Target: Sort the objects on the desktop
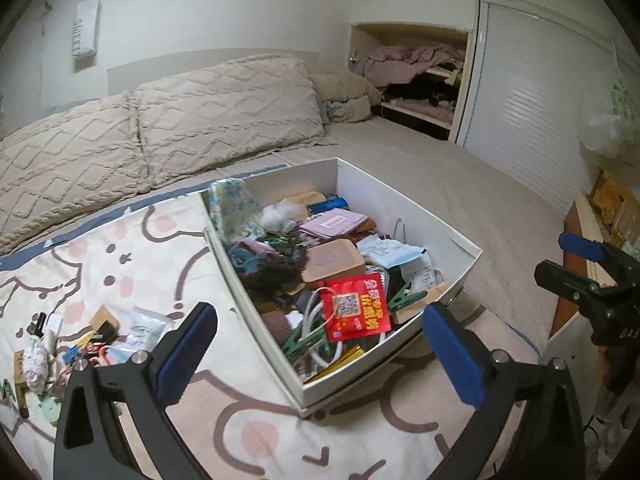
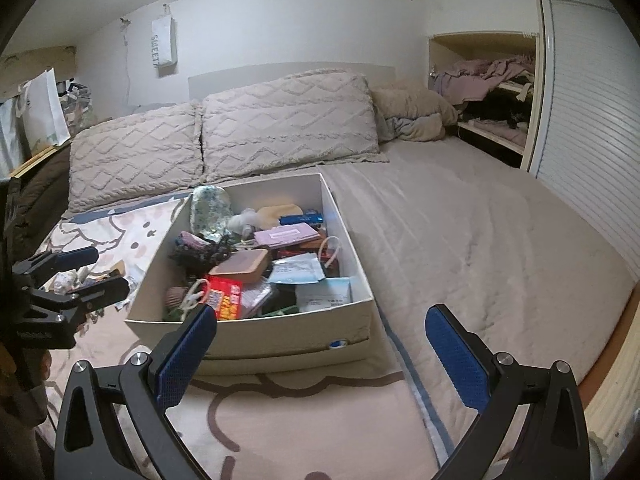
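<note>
Left wrist view: left gripper [image 1: 320, 344], jaws wide apart and empty, hangs over the crowded box [image 1: 400, 192] at twelve o'clock, sorted oddments [image 1: 80, 344] at nine. Right wrist view: right gripper [image 2: 320, 344], likewise spread and empty, faces the box; tangled cables [image 2: 194, 294] could drag neighbours out.

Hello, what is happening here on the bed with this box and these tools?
A person is sorting small things on a bed, with a claw in each hand. Both the left claw and the right claw are open and hold nothing. A white box full of mixed items sits on the printed blanket. A small pile of items already lies on the blanket to the left of the box.
</note>
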Demonstrator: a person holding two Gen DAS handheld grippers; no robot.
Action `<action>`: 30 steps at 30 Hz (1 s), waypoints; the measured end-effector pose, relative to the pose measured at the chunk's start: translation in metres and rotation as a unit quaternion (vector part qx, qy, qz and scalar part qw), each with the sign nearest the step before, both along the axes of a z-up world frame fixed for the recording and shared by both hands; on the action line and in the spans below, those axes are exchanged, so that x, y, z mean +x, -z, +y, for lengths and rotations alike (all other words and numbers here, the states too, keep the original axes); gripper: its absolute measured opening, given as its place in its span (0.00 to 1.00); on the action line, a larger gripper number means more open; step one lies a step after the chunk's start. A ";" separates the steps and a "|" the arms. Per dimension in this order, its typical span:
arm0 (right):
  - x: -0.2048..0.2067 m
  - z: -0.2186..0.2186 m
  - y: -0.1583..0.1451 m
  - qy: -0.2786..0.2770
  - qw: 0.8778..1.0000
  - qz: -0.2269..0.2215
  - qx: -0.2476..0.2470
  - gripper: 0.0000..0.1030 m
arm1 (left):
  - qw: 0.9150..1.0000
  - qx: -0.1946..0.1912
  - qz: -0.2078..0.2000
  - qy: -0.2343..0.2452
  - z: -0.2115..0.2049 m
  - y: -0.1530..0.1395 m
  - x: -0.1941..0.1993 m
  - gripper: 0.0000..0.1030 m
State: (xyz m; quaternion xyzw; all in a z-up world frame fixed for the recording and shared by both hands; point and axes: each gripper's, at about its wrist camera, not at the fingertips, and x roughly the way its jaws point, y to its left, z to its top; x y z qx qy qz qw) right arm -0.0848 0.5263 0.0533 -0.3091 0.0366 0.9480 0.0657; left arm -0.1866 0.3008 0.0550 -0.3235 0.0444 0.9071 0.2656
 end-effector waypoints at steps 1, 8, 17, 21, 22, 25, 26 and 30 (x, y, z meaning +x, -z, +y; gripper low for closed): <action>0.002 -0.004 -0.002 -0.002 1.000 0.002 -0.001 1.00 | 1.000 0.002 0.003 -0.004 -0.007 -0.003 0.003 1.00; 0.007 -0.038 -0.011 -0.021 1.000 0.011 0.004 1.00 | 0.999 0.008 0.013 -0.030 -0.048 -0.016 0.022 1.00; 0.009 -0.088 -0.009 -0.053 0.999 0.014 0.000 1.00 | 0.997 0.012 0.008 -0.075 -0.114 -0.010 0.034 1.00; 0.008 -0.109 -0.004 -0.068 0.998 0.011 -0.002 1.00 | 0.995 0.009 0.005 -0.098 -0.143 -0.005 0.038 1.00; 0.007 -0.114 -0.004 -0.071 0.997 0.010 -0.003 1.00 | 0.994 0.009 0.005 -0.105 -0.151 -0.003 0.039 1.00; 0.006 -0.128 -0.003 -0.079 0.997 0.012 -0.007 1.00 | 0.993 0.004 0.003 -0.119 -0.170 -0.002 0.041 1.00; 0.006 -0.133 -0.004 -0.082 0.997 0.014 -0.008 1.00 | 0.992 0.002 0.004 -0.123 -0.176 -0.002 0.042 1.00; 0.004 -0.151 -0.005 -0.093 0.995 0.017 -0.012 1.00 | 0.990 -0.001 0.009 -0.140 -0.202 -0.004 0.048 1.00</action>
